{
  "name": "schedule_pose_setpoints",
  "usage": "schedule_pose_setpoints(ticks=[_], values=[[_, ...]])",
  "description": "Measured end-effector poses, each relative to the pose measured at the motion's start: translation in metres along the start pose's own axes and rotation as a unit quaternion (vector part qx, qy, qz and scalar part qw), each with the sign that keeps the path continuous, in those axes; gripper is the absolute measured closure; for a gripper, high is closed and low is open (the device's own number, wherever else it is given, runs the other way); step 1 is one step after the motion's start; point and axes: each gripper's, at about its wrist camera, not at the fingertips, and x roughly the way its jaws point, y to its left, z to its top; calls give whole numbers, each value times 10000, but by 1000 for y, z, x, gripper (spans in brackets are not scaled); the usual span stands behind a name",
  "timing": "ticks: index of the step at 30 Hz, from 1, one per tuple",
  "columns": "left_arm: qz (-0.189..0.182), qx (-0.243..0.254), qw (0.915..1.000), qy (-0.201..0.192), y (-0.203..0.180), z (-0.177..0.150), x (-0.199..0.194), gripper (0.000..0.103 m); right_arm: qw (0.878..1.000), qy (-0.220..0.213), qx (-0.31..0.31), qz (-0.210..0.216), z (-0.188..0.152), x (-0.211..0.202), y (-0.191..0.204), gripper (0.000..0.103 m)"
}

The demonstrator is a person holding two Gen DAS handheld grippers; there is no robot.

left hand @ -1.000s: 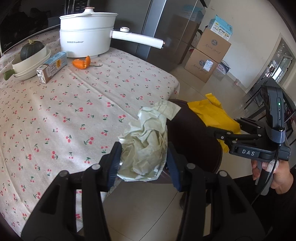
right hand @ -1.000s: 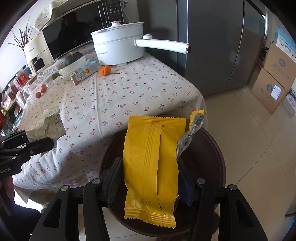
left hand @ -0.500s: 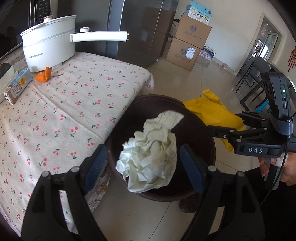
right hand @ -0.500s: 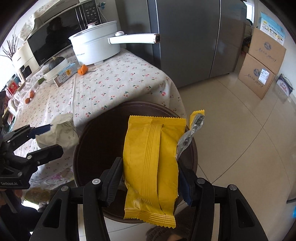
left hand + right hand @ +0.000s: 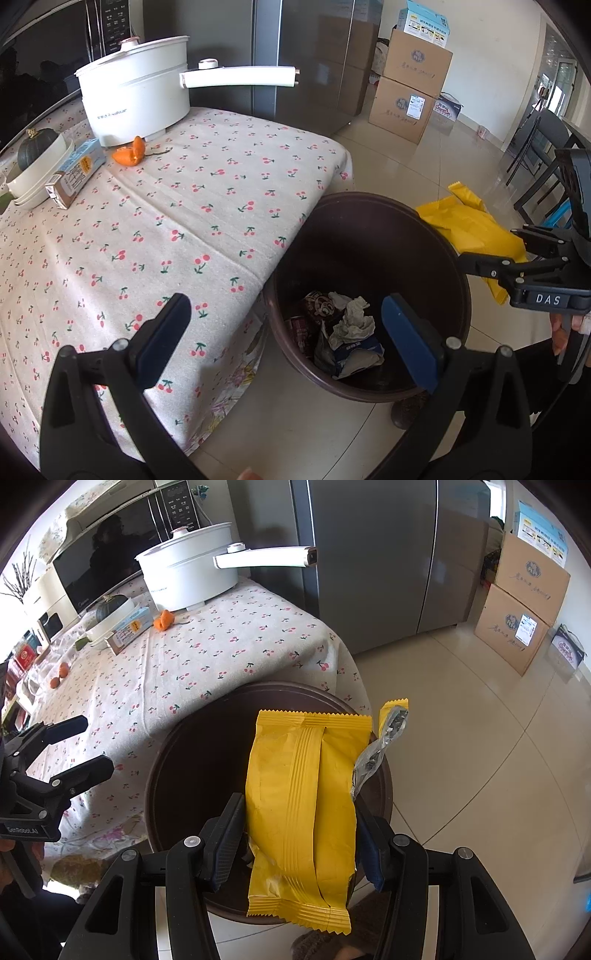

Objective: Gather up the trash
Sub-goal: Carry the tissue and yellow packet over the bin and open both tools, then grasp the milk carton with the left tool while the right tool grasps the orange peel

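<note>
L gripper (image 5: 286,334) jaws just opened wide, empty, above bin (image 5: 436,240) w/ crumpled paper (image 5: 351,325) inside at 6 o'clock; R gripper (image 5: 301,842) clamps yellow wrapper (image 5: 303,794) over bin mouth, prob. next to drop.

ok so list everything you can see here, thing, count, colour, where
trash bin: 1, dark brown, floor beside table
crumpled paper: 1, off-white, inside bin on other trash
yellow wrapper: 1, above bin, clamped
electric pot: 1, white, table's far end
orange peel: 1, orange, beside pot
carton: 1, blue-brown, lying by bowls
squash: 1, dark green, in white bowls
tablecloth: 1, white, cherry print
cardboard boxes: 2, brown, stacked on floor
left gripper: black, jaws just opened, empty
right gripper: black, holding wrapper
</note>
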Motion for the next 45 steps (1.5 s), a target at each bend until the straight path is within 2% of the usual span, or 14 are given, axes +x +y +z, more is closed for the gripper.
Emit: schedule_pose_setpoints(ticks=[2, 3, 4, 6, 14, 18, 26, 30, 36, 41, 45], values=[[46, -8, 10000, -4, 2, -1, -2, 0, 10000, -5, -2, 4, 1, 0, 1, 45], [67, -18, 10000, 2, 3, -1, -3, 0, 10000, -15, 12, 16, 1, 1, 2, 40], [87, -27, 10000, 11, 4, -2, -3, 0, 10000, -40, 36, 33, 2, 1, 2, 26], [126, -43, 9999, 28, 7, -3, -4, 0, 10000, -54, 79, 6, 3, 2, 2, 15], [227, -216, 9995, -94, 20, -3, -18, 0, 10000, -84, -11, 46, 7, 0, 14, 15], [355, -363, 9984, -243, 31, 1, -30, 0, 9996, -243, -146, -2, 14, -6, 24, 15], [754, -820, 9918, -623, 75, 13, -54, 0, 9980, -575, -262, 77, 38, -15, 50, 15], [1135, -949, 9855, -830, 108, 25, -58, 0, 9966, -728, -373, 91, 62, -10, 68, 15], [1553, -777, 9785, -1114, 156, 47, -43, 0, 9887, -1210, -879, 38, 105, 6, 110, 14], [1594, -810, 9749, -1330, 193, 59, -23, 0, 9831, -1396, -1170, 170, 140, 39, 146, 14], [1647, -925, 9721, -1389, 223, 74, 0, 0, 9830, -1332, -1233, 294, 166, 76, 167, 14]])
